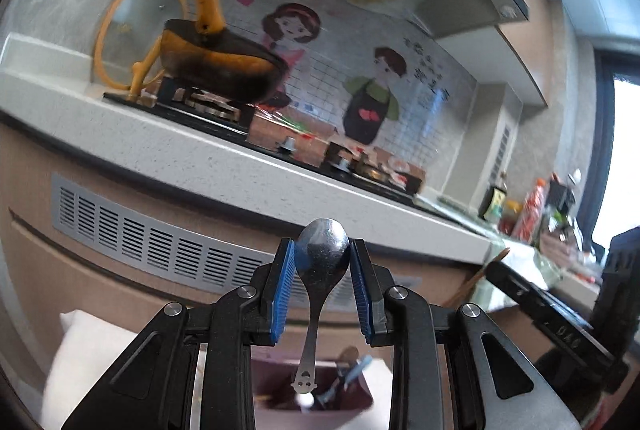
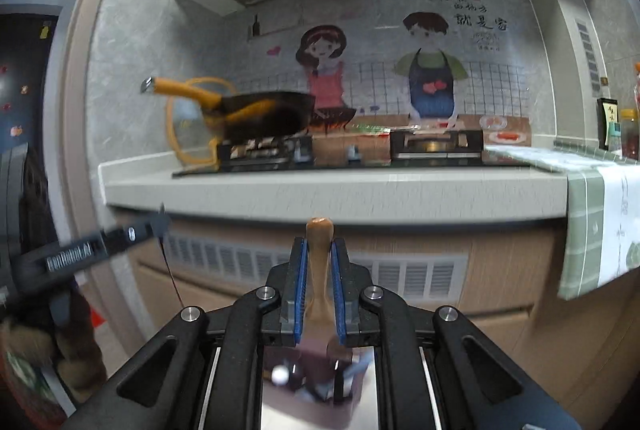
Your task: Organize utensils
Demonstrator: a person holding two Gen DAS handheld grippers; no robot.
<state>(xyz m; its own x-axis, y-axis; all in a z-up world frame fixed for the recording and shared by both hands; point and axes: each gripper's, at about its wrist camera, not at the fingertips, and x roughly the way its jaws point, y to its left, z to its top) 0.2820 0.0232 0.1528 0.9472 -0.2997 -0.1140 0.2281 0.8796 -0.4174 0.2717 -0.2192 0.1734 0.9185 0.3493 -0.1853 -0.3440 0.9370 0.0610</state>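
My left gripper [image 1: 322, 258] is shut on a metal spoon [image 1: 320, 262], gripping its bowl; the handle hangs down toward a maroon utensil holder [image 1: 280, 390] that holds several utensils. My right gripper [image 2: 319, 262] is shut on a wooden utensil handle [image 2: 319, 254] held upright, above the same maroon holder [image 2: 316, 370]. The right gripper's body shows at the right in the left wrist view [image 1: 560, 318]. The left gripper's body shows at the left in the right wrist view [image 2: 88, 250].
A kitchen counter [image 2: 320, 190] with a gas stove [image 2: 340, 150] lies ahead. An orange-handled wok [image 1: 216, 62] and a glass lid [image 1: 132, 30] sit on the stove. A green cloth [image 2: 600, 222] hangs over the counter edge at right. Bottles [image 1: 532, 206] stand far right.
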